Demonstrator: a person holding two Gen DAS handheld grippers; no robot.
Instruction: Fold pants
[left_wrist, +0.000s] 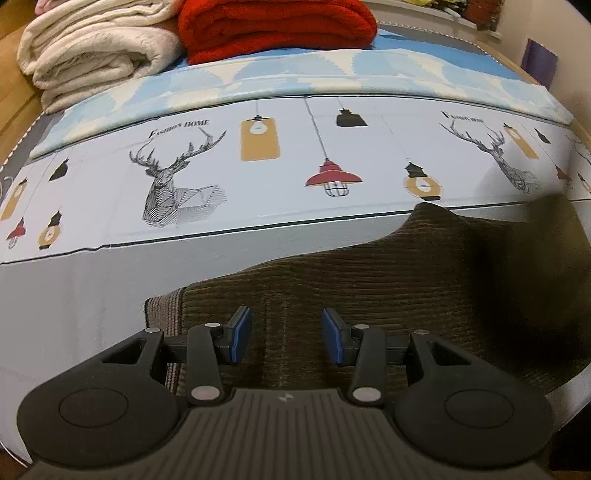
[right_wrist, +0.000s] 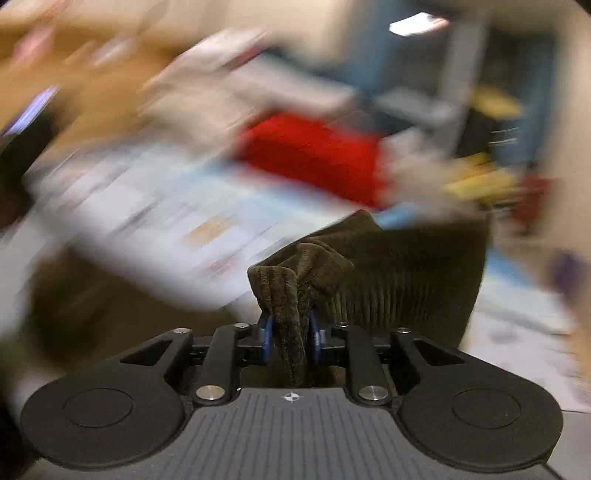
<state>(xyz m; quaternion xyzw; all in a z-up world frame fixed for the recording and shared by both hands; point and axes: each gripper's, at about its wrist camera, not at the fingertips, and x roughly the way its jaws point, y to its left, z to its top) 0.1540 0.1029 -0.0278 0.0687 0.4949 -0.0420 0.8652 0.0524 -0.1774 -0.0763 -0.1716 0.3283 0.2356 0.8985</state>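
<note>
Brown ribbed pants (left_wrist: 369, 280) lie on the printed bed sheet (left_wrist: 258, 166). Left gripper (left_wrist: 287, 338) hangs wide open above them, holding nothing. Right gripper (right_wrist: 289, 341) pinches a bunched fold of pants between its 2 fingers.

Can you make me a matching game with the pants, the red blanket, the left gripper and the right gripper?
Things:
1. brown pants
2. red blanket
3. left gripper
4. right gripper

Descriptions:
A. fingers shut on fabric
B. folded at the far end of the bed
C. fingers open, holding nothing
D. ribbed, lying on the sheet

Pairs: 1-D, 2-B, 3-C, 4-A
</note>
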